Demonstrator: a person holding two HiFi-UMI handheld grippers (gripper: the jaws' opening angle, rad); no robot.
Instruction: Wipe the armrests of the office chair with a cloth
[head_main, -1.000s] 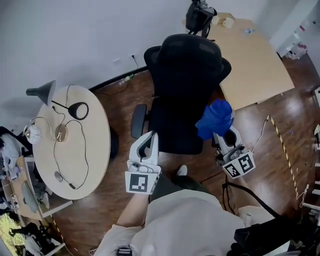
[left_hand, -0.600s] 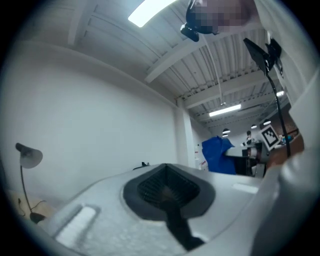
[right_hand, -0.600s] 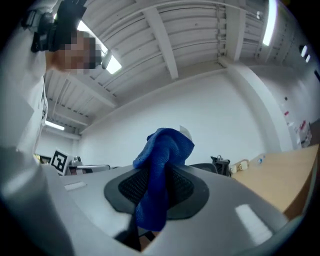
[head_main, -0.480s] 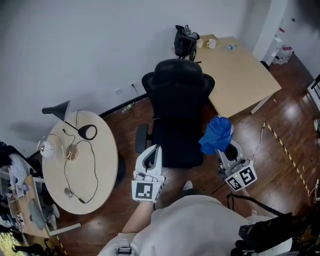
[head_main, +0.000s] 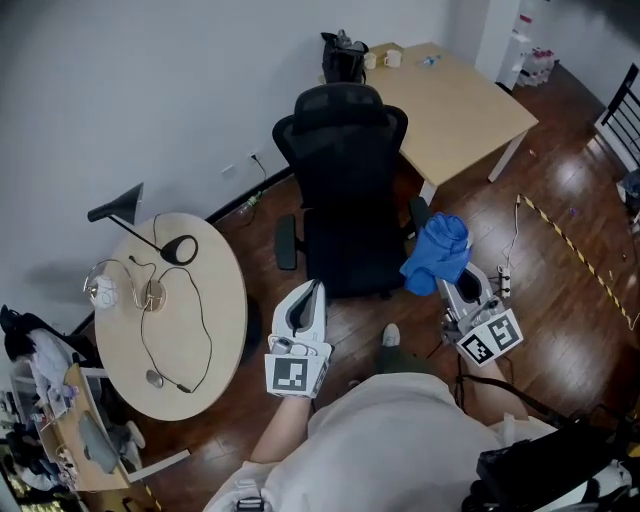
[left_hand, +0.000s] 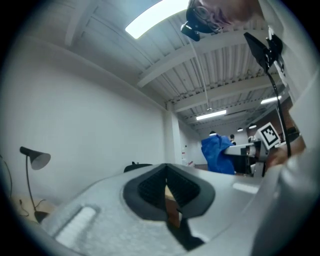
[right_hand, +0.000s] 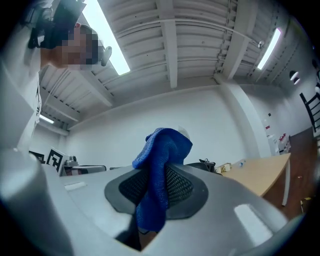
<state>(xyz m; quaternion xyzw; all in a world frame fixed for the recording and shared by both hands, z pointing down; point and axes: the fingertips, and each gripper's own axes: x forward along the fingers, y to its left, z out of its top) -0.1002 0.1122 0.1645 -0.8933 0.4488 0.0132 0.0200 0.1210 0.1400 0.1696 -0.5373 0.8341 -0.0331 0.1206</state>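
A black office chair (head_main: 342, 190) stands in the head view's middle, with one armrest (head_main: 287, 242) on its left and the other armrest (head_main: 418, 213) partly hidden behind a blue cloth (head_main: 437, 254). My right gripper (head_main: 452, 283) is shut on that blue cloth (right_hand: 159, 175), which bunches above the jaws, to the right of the chair seat. My left gripper (head_main: 306, 303) hangs in front of the seat, jaws shut with nothing between them; its own view shows my left gripper (left_hand: 166, 192) pointing upward at wall and ceiling.
A round table (head_main: 210, 345) with a black desk lamp (head_main: 150, 232), cables and small items stands at left. A wooden desk (head_main: 455, 100) with a black bag (head_main: 342, 55) and cups sits behind the chair. Cables and tape lie on the wood floor (head_main: 560, 260) at right.
The head view has pulled back, so the chair looks smaller and farther. Both grippers kept their places in front of the chair; the cloth stays held.
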